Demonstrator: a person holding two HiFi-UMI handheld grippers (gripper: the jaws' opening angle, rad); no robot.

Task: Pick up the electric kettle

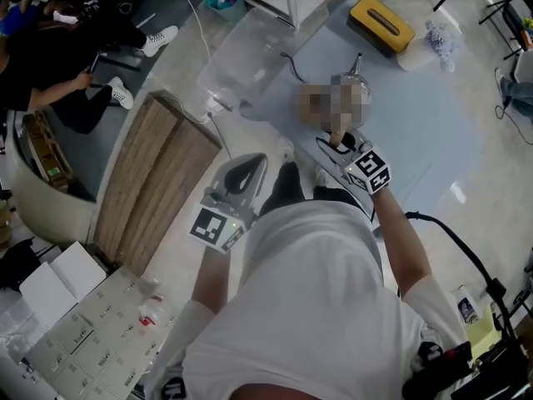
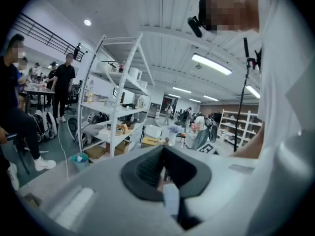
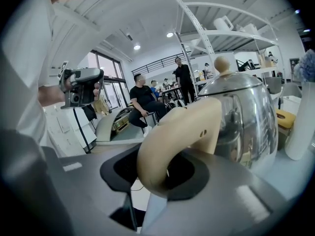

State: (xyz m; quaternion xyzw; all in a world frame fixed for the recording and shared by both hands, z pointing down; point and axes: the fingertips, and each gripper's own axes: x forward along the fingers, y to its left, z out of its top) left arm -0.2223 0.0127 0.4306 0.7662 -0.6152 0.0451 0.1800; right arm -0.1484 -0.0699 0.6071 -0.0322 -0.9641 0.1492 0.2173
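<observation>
The electric kettle (image 3: 241, 114) is polished steel with a round lid knob and a cream loop handle (image 3: 172, 141). My right gripper (image 3: 160, 177) is shut on that handle, and the kettle hangs just ahead of the jaws. In the head view the right gripper (image 1: 337, 146) reaches over the pale blue table (image 1: 416, 132), with the cream handle (image 1: 340, 138) showing at its tip and the kettle body mostly under a mosaic patch. My left gripper (image 1: 244, 172) is held in the air to the left, away from the kettle. The dark pads of the left gripper (image 2: 165, 175) meet with nothing between them.
A yellow tissue box (image 1: 381, 23) and a white vase of flowers (image 1: 435, 44) stand at the table's far side. A wooden board (image 1: 158, 182) lies at the left. A white shelf rack (image 2: 113, 112) and several people (image 1: 50, 82) are nearby.
</observation>
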